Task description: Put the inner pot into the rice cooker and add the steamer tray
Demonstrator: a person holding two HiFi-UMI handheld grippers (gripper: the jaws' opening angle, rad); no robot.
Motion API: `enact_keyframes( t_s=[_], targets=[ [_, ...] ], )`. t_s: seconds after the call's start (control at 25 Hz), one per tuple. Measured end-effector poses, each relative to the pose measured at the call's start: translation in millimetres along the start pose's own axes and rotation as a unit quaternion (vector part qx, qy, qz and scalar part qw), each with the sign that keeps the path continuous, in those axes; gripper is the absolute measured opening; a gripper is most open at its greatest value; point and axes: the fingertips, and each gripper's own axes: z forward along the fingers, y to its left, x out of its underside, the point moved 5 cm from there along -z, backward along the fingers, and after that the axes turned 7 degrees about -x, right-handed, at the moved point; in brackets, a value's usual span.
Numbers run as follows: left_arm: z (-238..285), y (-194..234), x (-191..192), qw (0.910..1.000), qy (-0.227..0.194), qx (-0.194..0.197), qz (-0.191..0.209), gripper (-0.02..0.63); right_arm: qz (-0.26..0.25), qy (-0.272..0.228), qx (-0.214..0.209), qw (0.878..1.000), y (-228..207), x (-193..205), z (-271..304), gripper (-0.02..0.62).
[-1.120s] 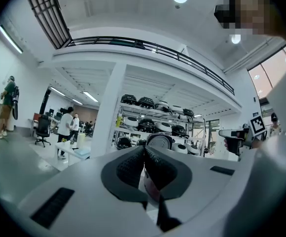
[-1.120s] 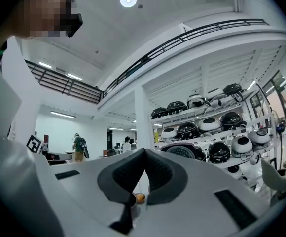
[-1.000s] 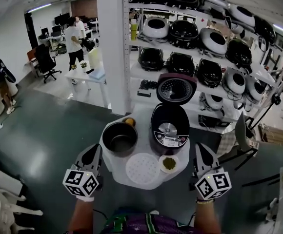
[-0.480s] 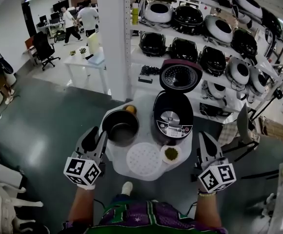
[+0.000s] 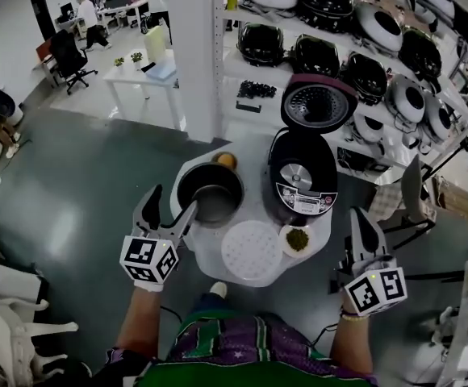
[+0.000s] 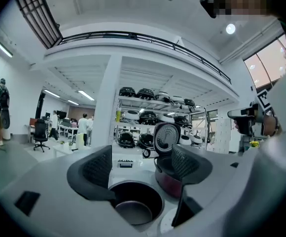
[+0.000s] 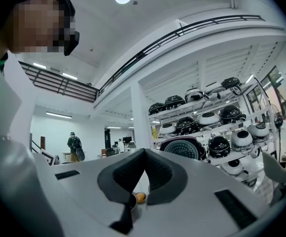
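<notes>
The dark inner pot (image 5: 211, 194) stands empty on the white table (image 5: 204, 258), left of the dark red rice cooker (image 5: 302, 182), whose lid (image 5: 318, 104) is up. A white round steamer tray (image 5: 252, 249) lies flat in front of both. My left gripper (image 5: 173, 202) is at the pot's near left rim; its jaws have just been opening and stand open, with nothing gripped. In the left gripper view the pot (image 6: 135, 209) sits low between the fingers (image 6: 97, 168). My right gripper (image 5: 361, 218) hovers shut and empty off the table's right edge.
A small dish of green stuff (image 5: 297, 238) sits right of the tray, and an orange ball (image 5: 227, 160) lies behind the pot. Shelves of rice cookers (image 5: 355, 22) rise behind the table, next to a white pillar (image 5: 192, 47). People stand by desks (image 5: 141, 75) far back.
My left gripper went from shut to wide open and moved forward to the pot's rim. The right gripper edged forward, still shut.
</notes>
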Motion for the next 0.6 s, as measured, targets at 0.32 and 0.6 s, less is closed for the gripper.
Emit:
enact_keyframes(
  t_s=[0.32, 0.6],
  targets=[
    [49.3, 40.0, 64.9, 0.9969, 0.078, 0.009, 0.004, 0.379, -0.008, 0.022, 0.031, 0.999, -4.9, 18.7, 29.5, 0.006],
    [96.8, 65.0, 107.5, 0.9919, 0.125, 0.022, 0.008, 0.379, -0.014, 0.034, 0.052, 0.998, -2.1, 33.5, 58.5, 0.006]
  ],
)
